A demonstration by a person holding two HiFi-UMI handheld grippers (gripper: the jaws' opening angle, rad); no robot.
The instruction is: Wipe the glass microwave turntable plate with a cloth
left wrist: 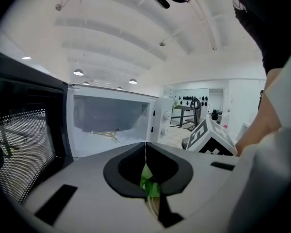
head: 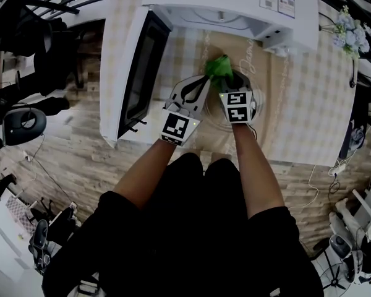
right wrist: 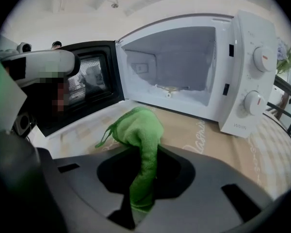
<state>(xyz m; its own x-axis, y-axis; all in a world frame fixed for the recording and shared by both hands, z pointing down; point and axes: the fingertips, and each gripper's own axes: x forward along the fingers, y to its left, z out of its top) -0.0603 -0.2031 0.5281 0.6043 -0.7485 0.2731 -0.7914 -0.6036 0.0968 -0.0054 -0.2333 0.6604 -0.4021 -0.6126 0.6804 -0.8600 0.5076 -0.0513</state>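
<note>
My right gripper [head: 226, 79] [right wrist: 144, 181] is shut on a green cloth [head: 219, 67] [right wrist: 138, 130], whose bunched end sticks out past the jaws. The glass plate [head: 258, 108] lies flat on the tan mat in front of the microwave and shows only as faint rings, mostly hidden under the grippers. At its left side my left gripper [head: 204, 83] [left wrist: 146, 152] has its jaws closed. A pale glass rim [left wrist: 153, 207] and a bit of the green cloth show in the slit between them. The two grippers are side by side, almost touching.
The white microwave [head: 235, 5] [right wrist: 242, 72] stands just beyond, cavity empty, its dark door [head: 142, 73] swung open to the left. The checked table [head: 315, 104] runs on to the right, with flowers [head: 349, 30] at the far right corner.
</note>
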